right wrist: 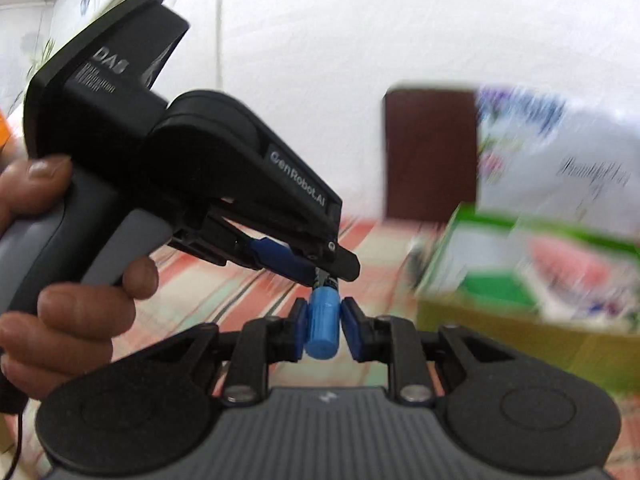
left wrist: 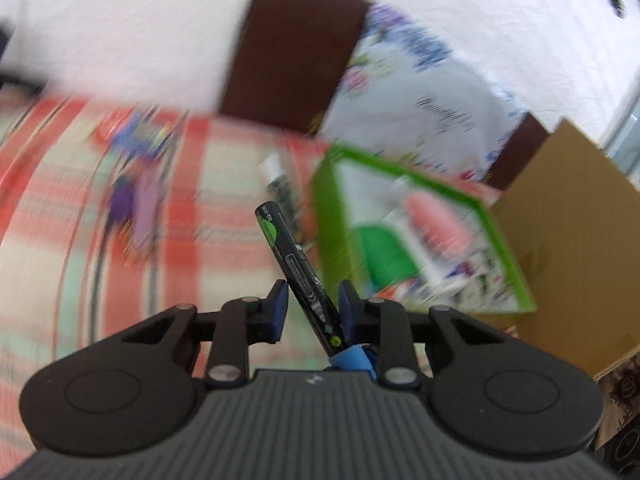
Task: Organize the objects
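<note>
While both tools hold it, the marker stays up above the striped cloth. At nine o'clock, the left gripper pinches its black body. At three o'clock, the right gripper squeezes the blue cap. It looks light, stiff and slippery, so grab its middle.

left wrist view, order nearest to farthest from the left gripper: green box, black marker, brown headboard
1. black marker, held between the left gripper's pads
2. green box, just beyond, to the right
3. brown headboard, farthest, at the top against the wall
</note>
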`<state>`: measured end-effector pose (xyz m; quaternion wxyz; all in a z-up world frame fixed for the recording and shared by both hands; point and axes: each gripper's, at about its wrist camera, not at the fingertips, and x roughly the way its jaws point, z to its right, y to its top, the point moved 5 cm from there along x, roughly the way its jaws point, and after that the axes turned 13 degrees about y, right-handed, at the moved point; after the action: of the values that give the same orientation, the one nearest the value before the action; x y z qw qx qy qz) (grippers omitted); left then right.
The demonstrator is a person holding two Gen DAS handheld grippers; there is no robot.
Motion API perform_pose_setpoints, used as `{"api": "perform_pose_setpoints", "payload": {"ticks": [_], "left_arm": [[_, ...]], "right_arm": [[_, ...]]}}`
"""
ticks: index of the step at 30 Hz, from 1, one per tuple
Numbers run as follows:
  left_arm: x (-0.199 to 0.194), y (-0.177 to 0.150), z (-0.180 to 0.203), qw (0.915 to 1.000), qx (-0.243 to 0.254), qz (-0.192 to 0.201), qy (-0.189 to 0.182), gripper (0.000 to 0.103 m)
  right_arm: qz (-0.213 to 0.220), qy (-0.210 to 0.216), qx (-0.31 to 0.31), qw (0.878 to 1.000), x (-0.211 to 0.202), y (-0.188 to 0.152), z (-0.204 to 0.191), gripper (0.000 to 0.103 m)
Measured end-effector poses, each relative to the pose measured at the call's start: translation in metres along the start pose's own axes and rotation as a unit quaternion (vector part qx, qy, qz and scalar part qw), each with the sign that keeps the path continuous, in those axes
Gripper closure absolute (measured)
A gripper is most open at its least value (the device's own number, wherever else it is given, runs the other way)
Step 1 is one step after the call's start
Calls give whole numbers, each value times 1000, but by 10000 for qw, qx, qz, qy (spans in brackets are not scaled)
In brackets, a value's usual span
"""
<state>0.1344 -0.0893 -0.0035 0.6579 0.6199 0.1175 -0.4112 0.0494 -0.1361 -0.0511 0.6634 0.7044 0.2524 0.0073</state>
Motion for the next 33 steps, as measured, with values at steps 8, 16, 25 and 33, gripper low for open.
{"api": "perform_pose_setpoints", "payload": {"ticks": [8, 16, 25, 33], "left_arm": [[53, 33, 84, 9965, 763, -11, -340, 74], [100, 34, 108, 9917, 1271, -123, 108, 74], [80, 23, 88, 9943, 1060, -72, 49, 73], [36, 12, 6, 9960, 687, 390, 414, 67]], "right_arm": [[374, -848, 372, 9950, -9, 19, 79, 83], [-66, -1507, 622, 9866, 22, 6, 138, 73], [-89, -1650, 1028, 9809, 3, -2, 136, 72], [-1, -1650, 819, 9829, -13, 4, 88, 72]]}}
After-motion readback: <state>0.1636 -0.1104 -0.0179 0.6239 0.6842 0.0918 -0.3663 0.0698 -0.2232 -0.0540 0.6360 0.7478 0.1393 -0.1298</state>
